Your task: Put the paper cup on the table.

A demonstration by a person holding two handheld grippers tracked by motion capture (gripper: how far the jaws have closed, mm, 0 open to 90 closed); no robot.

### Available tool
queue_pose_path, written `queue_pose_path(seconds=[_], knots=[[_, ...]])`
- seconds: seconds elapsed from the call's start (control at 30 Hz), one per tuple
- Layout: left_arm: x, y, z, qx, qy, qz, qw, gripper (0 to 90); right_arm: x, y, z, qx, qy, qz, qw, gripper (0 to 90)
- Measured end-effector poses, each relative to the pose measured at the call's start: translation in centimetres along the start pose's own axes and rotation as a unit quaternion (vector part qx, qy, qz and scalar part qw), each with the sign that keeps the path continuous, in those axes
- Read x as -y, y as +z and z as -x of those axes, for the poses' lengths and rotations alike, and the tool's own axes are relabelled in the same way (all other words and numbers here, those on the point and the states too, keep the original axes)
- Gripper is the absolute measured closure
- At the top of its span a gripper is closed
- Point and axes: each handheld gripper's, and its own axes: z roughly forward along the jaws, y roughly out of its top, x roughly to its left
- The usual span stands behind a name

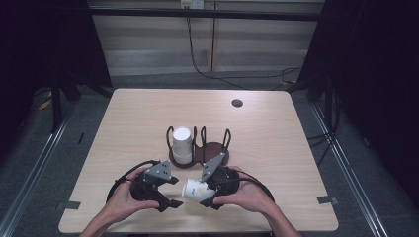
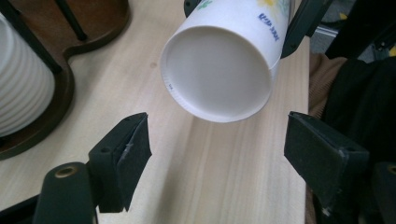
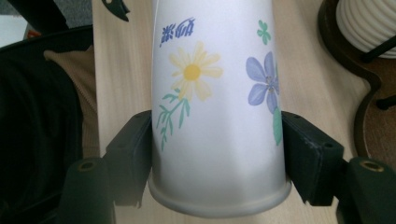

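The bench (image 1: 276,123) is big and made of pale wood. Near its middle sits a dark rack (image 1: 211,150) with wire loops. One white ribbed cup (image 1: 182,144) stands in the rack's left slot, at about 9 o'clock from the free slot.

Closer to the person, at 6 o'clock from the rack, the right gripper (image 3: 217,140) has its fingers clenched on a flower cup (image 1: 195,190). The flower cup lies on its side in the air, just above the bench, with its bottom facing the left gripper (image 2: 217,149). The left gripper's fingers are spread wide, one on each side of that bottom, not touching it.

To do this well, the left gripper should slide in straight, squeeze gently so the paper does not crush, and only then should the right one let go.
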Motion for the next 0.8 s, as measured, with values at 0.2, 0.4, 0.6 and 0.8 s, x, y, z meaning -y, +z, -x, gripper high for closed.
queue_pose_path(seconds=[0.2, 0.4, 0.6, 0.8], knots=[[-0.3, 0.5, 0.4, 0.007, 0.01, -0.011, 0.9999, 20.9, -0.1, 0.1, -0.3, 0.0, -0.008, -0.012, 0.9999, 31.3], [-0.6, 1.0, 0.5, 0.021, 0.014, -0.023, 0.9994, 17.7, -0.4, 0.4, -0.6, -0.012, -0.017, -0.025, 0.9995, 31.3], [-0.7, 1.3, 0.6, 0.028, 0.013, -0.032, 0.999, 22.6, -0.8, 0.4, -0.9, -0.016, -0.026, -0.03, 0.9991, 31.3], [-0.7, 1.2, 0.6, 0.031, 0.01, -0.029, 0.9991, 27.1, -0.9, 0.7, -1.0, -0.019, -0.029, -0.028, 0.999, 31.3]])
